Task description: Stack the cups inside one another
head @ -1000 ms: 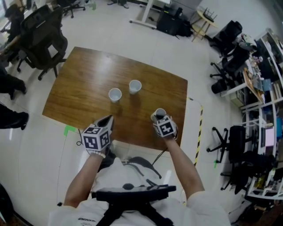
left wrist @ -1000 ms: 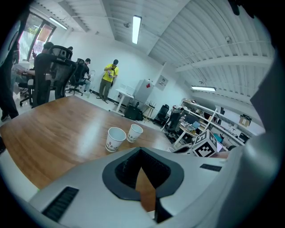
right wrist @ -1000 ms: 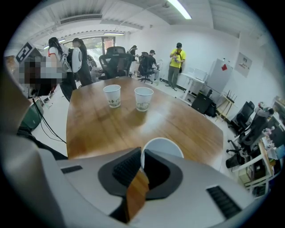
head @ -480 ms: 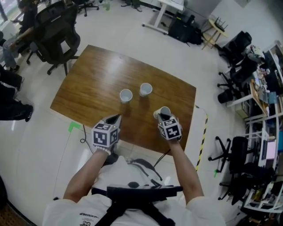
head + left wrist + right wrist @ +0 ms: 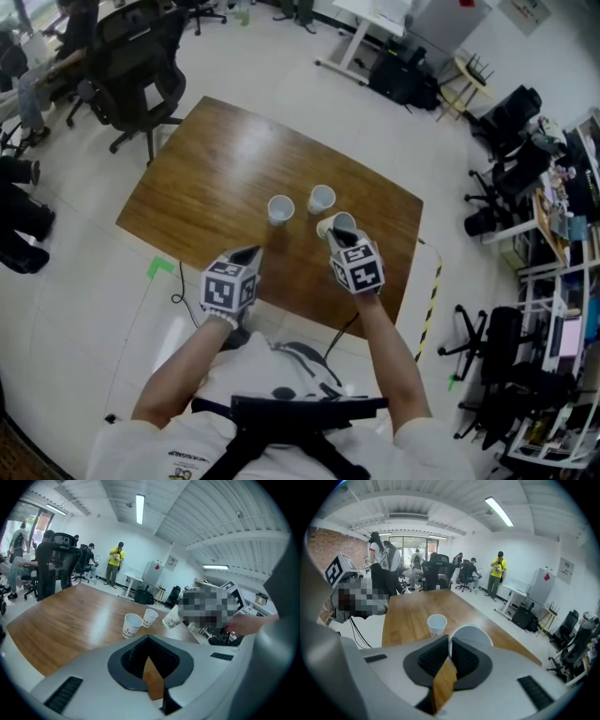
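Two white paper cups stand upright on the wooden table (image 5: 206,178), one on the left (image 5: 279,209) and one on the right (image 5: 321,199). They also show in the left gripper view, the near cup (image 5: 131,625) and the far cup (image 5: 150,618). My right gripper (image 5: 339,233) is shut on the rim of a third cup (image 5: 338,224) and holds it tilted in the air just right of the pair. In the right gripper view the jaws (image 5: 451,641) pinch this cup's wall (image 5: 472,636), with a standing cup (image 5: 437,624) beyond. My left gripper (image 5: 251,251) hangs shut and empty over the table's near edge.
Office chairs (image 5: 131,56) stand at the table's far left and more chairs (image 5: 506,122) at the right. A yellow-black floor tape (image 5: 433,291) runs by the table's right corner. People stand in the background (image 5: 115,562). A cable (image 5: 178,300) lies on the floor by the near edge.
My right gripper has lifted the held cup off the table's near right part and carried it toward the two standing cups. The left gripper has stayed in place.
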A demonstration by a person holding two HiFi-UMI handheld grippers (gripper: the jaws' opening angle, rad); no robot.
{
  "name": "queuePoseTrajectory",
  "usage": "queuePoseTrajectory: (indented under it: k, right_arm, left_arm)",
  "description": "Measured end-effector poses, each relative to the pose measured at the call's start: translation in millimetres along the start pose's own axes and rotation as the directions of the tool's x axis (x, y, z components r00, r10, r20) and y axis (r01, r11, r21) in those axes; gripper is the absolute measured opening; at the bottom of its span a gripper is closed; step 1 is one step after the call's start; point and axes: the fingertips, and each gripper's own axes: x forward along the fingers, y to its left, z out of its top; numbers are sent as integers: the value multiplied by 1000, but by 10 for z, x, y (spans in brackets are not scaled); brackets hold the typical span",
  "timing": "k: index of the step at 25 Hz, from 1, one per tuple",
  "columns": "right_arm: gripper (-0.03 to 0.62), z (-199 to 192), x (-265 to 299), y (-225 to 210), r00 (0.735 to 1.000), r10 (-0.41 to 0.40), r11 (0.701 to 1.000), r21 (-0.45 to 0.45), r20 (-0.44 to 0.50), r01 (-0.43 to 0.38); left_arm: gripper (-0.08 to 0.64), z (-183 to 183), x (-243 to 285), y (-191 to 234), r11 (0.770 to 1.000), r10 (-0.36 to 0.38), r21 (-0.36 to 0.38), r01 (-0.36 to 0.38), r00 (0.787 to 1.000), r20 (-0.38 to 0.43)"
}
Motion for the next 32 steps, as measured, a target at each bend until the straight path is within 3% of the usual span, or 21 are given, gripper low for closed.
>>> queuePoseTrajectory:
  k: [5, 12, 22, 32]
  right_arm:
    - [29, 306, 101, 154, 1000, 23, 998, -50, 21, -22]
    - [29, 593, 330, 378, 998, 62, 992, -110, 25, -59]
    - [29, 800, 721, 641, 995, 98, 979, -177, -12, -98]
    - [29, 649, 1049, 765, 985, 110, 962, -236, -132, -139]
  left_arm:
    - [-3, -41, -39, 101, 1000, 14, 15, -14, 1000, -18]
    - [-2, -99, -72, 235, 994, 36, 108, -29, 997, -67]
    - [-2, -91, -141, 484, 996, 27, 89, -21, 997, -67]
    - [-2, -118, -136, 702, 999, 29, 35, -27, 997, -68]
